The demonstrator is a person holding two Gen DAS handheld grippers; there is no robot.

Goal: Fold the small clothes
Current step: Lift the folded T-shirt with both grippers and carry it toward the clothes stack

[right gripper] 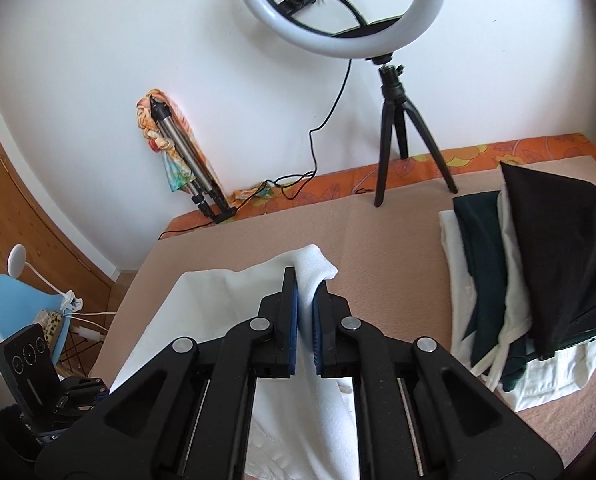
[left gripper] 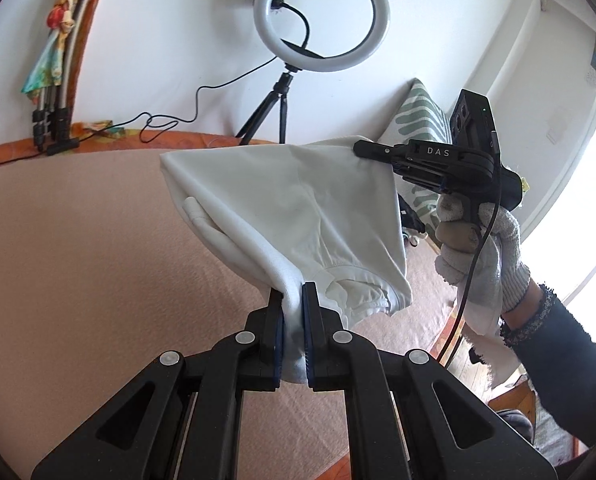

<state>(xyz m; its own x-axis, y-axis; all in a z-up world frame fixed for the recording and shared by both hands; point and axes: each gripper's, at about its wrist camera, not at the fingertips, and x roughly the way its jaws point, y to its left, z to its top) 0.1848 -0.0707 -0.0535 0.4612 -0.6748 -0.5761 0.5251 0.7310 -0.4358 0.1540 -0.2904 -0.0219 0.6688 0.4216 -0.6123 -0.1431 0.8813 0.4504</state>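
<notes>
White cotton shorts [left gripper: 298, 204] hang in the air between the 2 grippers, lifted above the peach bed cover [left gripper: 78, 248]. The left gripper [left gripper: 293, 300] has its jaws almost together and pinches the elastic waistband at one corner, so the cloth comes out between the blue pads [left gripper: 310, 320]. The right gripper [left gripper: 362, 148] holds the other corner of the same shorts, and its jaws are also nearly closed on the fabric. In the right wrist view the right gripper [right gripper: 304, 292] has a fold of white cloth squeezed between its pads, and the rest of the garment falls down under it. A gloved hand [left gripper: 482, 264] with a dark sleeve grips the handle of the right tool.

On the cover, to the right in the right wrist view, lies a pile of clothes [right gripper: 518, 280] in black, dark green and white, well apart from the shorts. A ring light [left gripper: 322, 16] on a small black tripod stands at the far edge of the bed, near the white wall. A folded tripod with a coloured cloth [right gripper: 178, 152] leans against this wall.
</notes>
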